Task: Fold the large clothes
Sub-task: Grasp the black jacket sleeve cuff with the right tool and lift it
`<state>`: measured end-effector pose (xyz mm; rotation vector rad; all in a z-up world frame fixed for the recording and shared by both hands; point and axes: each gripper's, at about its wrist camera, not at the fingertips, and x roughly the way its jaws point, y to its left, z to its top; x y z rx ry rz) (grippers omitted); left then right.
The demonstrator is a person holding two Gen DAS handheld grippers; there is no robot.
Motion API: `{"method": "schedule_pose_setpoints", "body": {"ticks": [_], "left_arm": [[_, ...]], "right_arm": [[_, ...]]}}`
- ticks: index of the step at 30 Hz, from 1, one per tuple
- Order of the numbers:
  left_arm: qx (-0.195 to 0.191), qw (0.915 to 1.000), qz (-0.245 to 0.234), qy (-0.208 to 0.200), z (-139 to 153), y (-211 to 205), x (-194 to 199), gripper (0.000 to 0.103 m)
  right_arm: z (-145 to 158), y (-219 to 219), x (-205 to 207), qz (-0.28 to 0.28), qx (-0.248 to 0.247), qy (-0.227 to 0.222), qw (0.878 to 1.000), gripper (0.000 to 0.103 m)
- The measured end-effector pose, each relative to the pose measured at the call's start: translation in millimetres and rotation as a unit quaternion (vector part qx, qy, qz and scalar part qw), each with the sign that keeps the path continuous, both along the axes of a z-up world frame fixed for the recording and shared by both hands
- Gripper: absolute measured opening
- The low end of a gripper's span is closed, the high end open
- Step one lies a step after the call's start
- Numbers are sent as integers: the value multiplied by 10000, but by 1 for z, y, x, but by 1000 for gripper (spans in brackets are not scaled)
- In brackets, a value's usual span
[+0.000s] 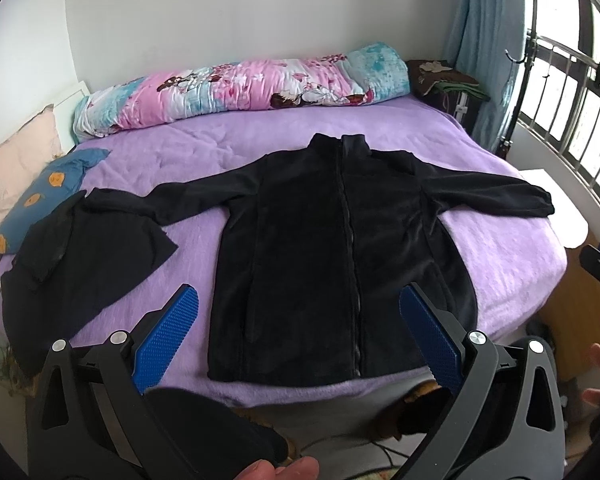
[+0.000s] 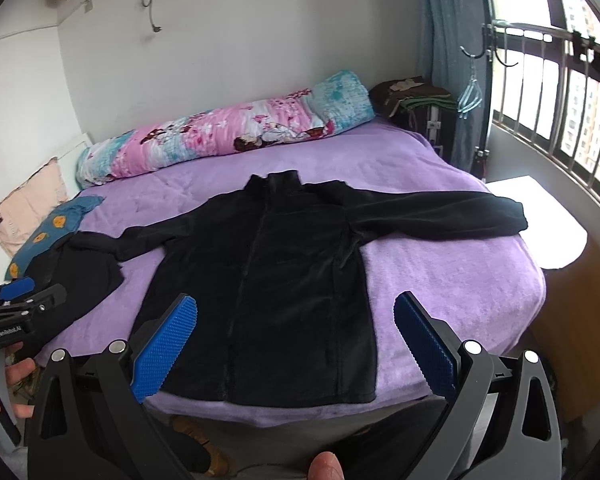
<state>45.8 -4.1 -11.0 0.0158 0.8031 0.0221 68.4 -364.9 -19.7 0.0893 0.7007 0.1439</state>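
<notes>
Bed (image 1: 512, 276): carries everything, covered in a purple blanket that may ruck up if fabric gets dragged rather than lifted
Jacket (image 1: 320, 248): black fleece, flat on the middle of the bed, front up, zipped, sleeves spread to either side; thick and limp, likely to sag or slip out of a shallow pinch
Second dark garment (image 1: 80, 256): near the bed's left edge, touching or overlapping the jacket's left sleeve end; risks getting snagged during the sleeve fold
Rolled quilt (image 1: 240, 88): along the far edge, well clear
Left gripper (image 1: 300, 344): spread wide, empty, near the hem
Right gripper (image 2: 296, 344): spread wide, empty, near the hem
</notes>
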Motion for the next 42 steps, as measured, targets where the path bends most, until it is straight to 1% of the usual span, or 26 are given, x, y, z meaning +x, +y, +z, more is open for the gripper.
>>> {"method": "schedule_pose_setpoints", "body": {"ticks": [4,8,11,14,16,17,18,20,23,26,27,29,30,37,39,41,42], "left_arm": [[64,10000,-1,10,-3,-8,32,98],[77,9999,-75,34,-11,-20,73,98],[63,9998,-188,84,-21,-33,103,98],[7,9991,-372,189,-36,-54,142,98],[8,9984,-514,240,-50,-73,172,98],[14,9981,-564,234,-55,-81,181,98],[7,9975,-663,240,-64,-93,201,98],[-21,9969,-748,228,-75,-109,225,98],[-75,9957,-904,209,-99,-142,276,98],[-92,9944,-1019,263,-121,-167,315,98],[-91,9942,-1033,281,-133,-179,333,98],[-119,9936,-1088,288,-145,-192,351,98],[-106,9933,-1111,312,-156,-203,366,98],[-207,9894,-1365,454,-206,-248,415,98],[-214,9883,-1417,521,-220,-260,428,98],[-257,9870,-1462,614,-235,-271,443,98],[-361,9860,-1474,686,-246,-277,455,98]], "right_arm": [[-3,-15,24,-141,-59,-2,9999,97],[-10,-31,51,-285,-91,16,9996,97],[-23,-49,79,-465,-128,97,9988,97],[-40,-70,109,-681,-169,152,9974,97],[-50,-84,130,-807,-171,229,9963,97],[-56,-92,143,-884,-175,249,9956,97],[-60,-96,150,-933,-199,270,9951,97],[-73,-114,174,-1057,-206,285,9938,97],[-90,-138,207,-1283,-277,338,9908,97],[-108,-166,243,-1508,-352,365,9873,97],[-111,-170,249,-1546,-371,385,9865,97],[-122,-187,268,-1667,-399,401,9844,97],[-125,-191,274,-1699,-399,401,9838,97],[-152,-236,317,-2062,-421,388,9768,97],[-157,-255,327,-2249,-471,367,9726,97],[-163,-284,337,-2484,-539,346,9665,97],[-166,-300,341,-2600,-544,338,9635,97]]}}
